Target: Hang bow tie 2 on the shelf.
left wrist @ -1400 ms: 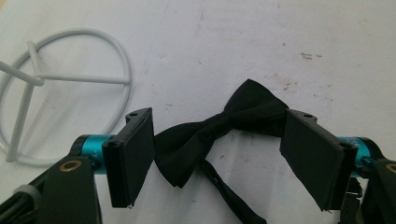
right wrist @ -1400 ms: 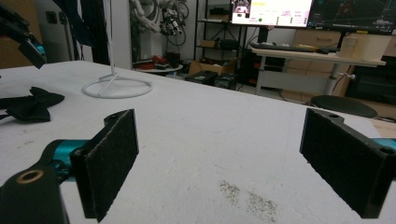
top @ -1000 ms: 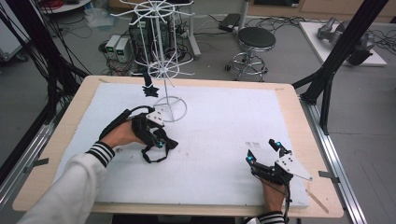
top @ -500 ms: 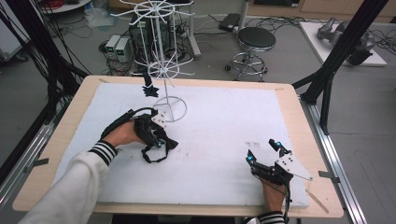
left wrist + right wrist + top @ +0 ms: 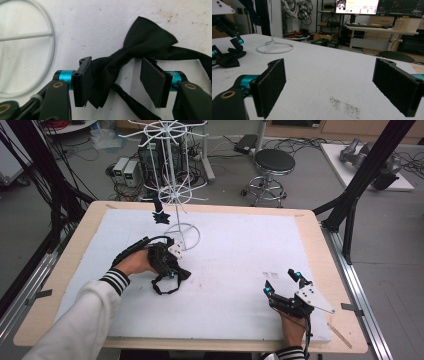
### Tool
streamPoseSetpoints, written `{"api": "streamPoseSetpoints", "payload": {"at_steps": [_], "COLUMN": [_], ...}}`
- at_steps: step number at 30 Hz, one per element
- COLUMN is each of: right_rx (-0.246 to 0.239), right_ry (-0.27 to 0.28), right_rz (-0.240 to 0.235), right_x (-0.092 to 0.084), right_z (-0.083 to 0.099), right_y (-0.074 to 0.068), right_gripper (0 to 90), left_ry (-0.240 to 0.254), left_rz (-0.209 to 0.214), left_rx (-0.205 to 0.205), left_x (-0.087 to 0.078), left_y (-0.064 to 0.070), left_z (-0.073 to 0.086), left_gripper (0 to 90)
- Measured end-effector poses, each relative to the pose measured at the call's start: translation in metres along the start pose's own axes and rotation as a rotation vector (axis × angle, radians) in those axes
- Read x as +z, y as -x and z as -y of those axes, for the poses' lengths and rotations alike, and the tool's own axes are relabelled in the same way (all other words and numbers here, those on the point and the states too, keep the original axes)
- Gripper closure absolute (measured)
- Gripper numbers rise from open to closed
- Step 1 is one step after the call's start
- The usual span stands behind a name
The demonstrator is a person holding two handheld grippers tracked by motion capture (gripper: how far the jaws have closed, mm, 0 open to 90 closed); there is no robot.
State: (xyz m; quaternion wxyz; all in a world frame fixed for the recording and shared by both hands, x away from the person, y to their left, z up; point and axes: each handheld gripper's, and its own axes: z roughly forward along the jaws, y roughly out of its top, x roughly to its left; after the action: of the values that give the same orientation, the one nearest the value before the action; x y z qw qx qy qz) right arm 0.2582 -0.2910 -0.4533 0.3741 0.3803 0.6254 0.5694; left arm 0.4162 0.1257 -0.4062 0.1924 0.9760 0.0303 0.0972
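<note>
Fingers [image 5: 83, 77] of the left gripper [image 5: 117, 80], just closing, straddle a black bow tie [image 5: 135, 50] without pinching it; from above, the hand hides this. Right gripper [image 5: 283, 282] fingers stay spread, empty.

The bow tie [image 5: 136, 53] under my left gripper [image 5: 120, 77] is black cloth with a soft satin sheen, its strap [image 5: 135, 106] the same fabric. My pads [image 5: 152, 80] look like matt black foam, faintly grainy, on glossy blue metal collars [image 5: 65, 75]. The table cover [image 5: 240, 255] is white and rough, pitted like foam board and speckled with dirt. The stand [image 5: 176, 195] beside it is smooth white-coated wire. The table edge [image 5: 80, 237] is pale matt wood. My sleeve [image 5: 75, 320] is light knitted cloth with a striped cuff.
</note>
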Motion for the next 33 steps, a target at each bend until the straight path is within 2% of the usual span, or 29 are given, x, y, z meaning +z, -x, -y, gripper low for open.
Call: {"api": "streamPoseSetpoints", "payload": {"at_steps": [9, 18, 25, 33], "right_rx": [0.001, 0.000, 0.004, 0.005], "right_ry": [0.000, 0.000, 0.001, 0.000], "right_rz": [0.000, 0.001, -0.002, -0.002], "right_x": [0.0000, 0.0000, -0.0002, -0.0003], "right_z": [0.0000, 0.0000, 0.0001, 0.0001], "right_y": [-0.0001, 0.0000, -0.0001, -0.0001], "right_gripper": [10.9, 10.9, 10.9, 10.9], "left_ry": [-0.022, -0.045, -0.064, -0.062], "left_rz": [-0.012, -0.038, -0.050, -0.048], "left_rx": [0.016, -0.007, -0.021, -0.037], "left_x": [0.0040, 0.0049, 0.0028, 0.0026], "left_y": [0.0017, 0.0038, 0.0069, 0.0082], "left_z": [-0.0011, -0.0026, -0.0051, -0.0059], "left_gripper": [48.6, 60.5, 75.9, 79.2]}}
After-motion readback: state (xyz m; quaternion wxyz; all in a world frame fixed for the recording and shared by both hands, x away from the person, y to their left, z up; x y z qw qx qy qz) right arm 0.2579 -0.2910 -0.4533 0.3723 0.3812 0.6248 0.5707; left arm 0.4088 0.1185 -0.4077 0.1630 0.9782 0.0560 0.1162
